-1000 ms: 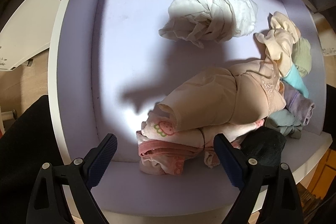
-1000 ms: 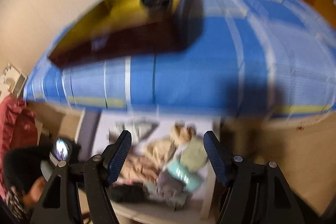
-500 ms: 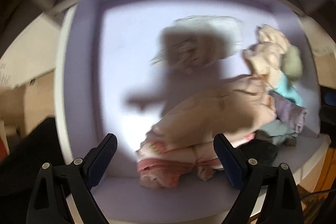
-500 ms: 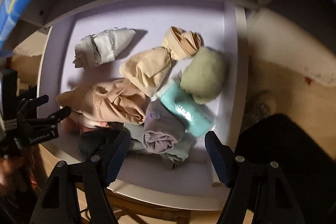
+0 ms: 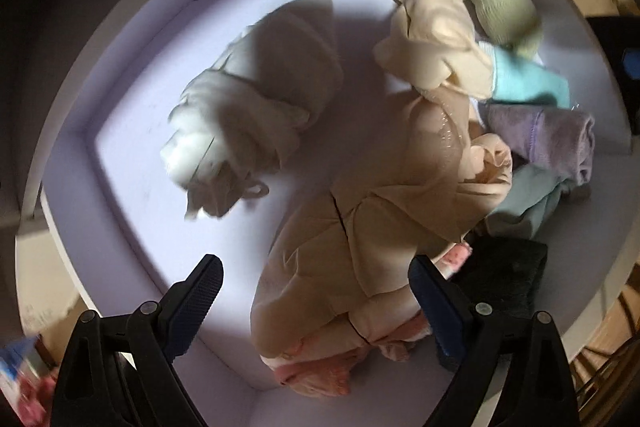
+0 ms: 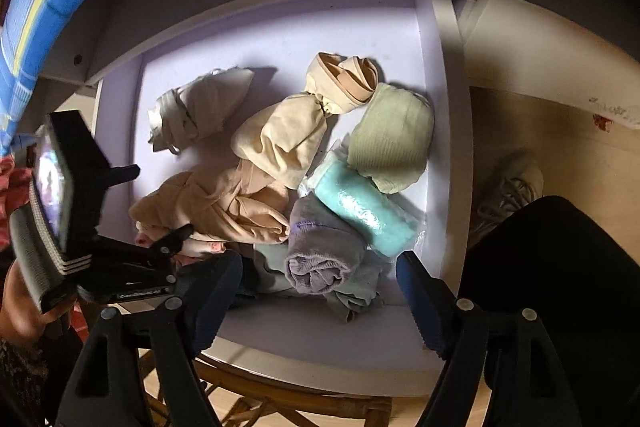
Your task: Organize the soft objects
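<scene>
No legible writing; small white text on left gripper [image 6: 160, 239] body too blurred to read. L gripper points down over tan bundle [image 5: 360, 247] at drawer [image 6: 280, 27] near-left, jaws spread, nothing gripped. Right gripper [image 6: 318, 291] tilted steeply down at near edge, jaws just opening, purple roll [image 6: 320, 251] between, pads not touching. Green roll [image 6: 390, 135] far right, white bundle [image 5: 248, 107] far left.

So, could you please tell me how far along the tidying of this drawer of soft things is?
Barely begun. Done: nothing looks sorted; only the white bundle lies apart, while the beige garment, lilac roll and mint roll sit heaped. In hand: nothing; left claw and right claw hover open. Left: everything.
</scene>
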Action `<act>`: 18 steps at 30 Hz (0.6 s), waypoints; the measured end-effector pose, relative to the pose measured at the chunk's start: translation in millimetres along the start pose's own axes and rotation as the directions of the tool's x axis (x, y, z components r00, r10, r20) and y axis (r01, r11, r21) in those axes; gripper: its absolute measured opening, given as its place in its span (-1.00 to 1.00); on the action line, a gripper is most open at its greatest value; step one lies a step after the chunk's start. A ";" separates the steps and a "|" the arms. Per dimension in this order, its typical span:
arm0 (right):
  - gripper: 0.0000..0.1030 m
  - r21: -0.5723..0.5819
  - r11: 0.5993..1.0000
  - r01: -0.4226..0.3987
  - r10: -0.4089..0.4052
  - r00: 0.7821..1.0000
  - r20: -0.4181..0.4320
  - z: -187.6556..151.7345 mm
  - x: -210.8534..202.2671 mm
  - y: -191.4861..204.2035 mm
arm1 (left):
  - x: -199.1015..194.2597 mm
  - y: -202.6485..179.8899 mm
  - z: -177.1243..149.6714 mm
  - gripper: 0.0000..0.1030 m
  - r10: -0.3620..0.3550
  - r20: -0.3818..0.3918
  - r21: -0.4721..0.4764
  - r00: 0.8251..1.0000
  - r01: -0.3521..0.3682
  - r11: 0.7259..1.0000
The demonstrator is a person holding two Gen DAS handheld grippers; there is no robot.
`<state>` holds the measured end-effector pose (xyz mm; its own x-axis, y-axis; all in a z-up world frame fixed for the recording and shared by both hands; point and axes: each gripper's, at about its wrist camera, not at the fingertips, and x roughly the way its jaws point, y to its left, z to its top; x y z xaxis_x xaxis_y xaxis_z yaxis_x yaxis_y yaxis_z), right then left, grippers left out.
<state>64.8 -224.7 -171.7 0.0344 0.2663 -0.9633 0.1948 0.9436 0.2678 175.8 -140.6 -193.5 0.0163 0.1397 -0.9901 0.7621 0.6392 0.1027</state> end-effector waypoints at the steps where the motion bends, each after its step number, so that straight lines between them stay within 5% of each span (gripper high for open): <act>1: 0.57 0.006 1.000 -0.005 0.005 1.000 0.001 0.2 -0.2 -1.6 | 2.0 0.8 2.1 0.88 0.004 -0.004 0.003 1.000 -0.004 1.000; 7: 0.57 0.036 0.999 -0.034 0.034 0.999 0.011 2.0 -3.1 -3.5 | 26.4 0.1 9.9 0.86 -0.068 -0.061 -0.053 0.996 0.065 0.996; 13: 0.57 0.089 0.993 -0.077 0.075 0.997 0.027 4.6 -7.3 -11.3 | 17.1 -21.2 11.8 0.84 -0.005 -0.049 0.092 0.999 0.009 0.996; 18: 0.57 0.135 0.984 -0.113 0.107 0.993 0.048 6.4 -11.3 -20.0 | 6.7 -37.8 20.5 0.84 0.069 -0.019 0.241 0.997 -0.063 0.968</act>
<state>66.8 -247.9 -166.3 0.1024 0.3559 -0.9289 0.3206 0.8721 0.3695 160.3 -179.3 -206.1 0.0566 0.1983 -0.9785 0.8932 0.4279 0.1383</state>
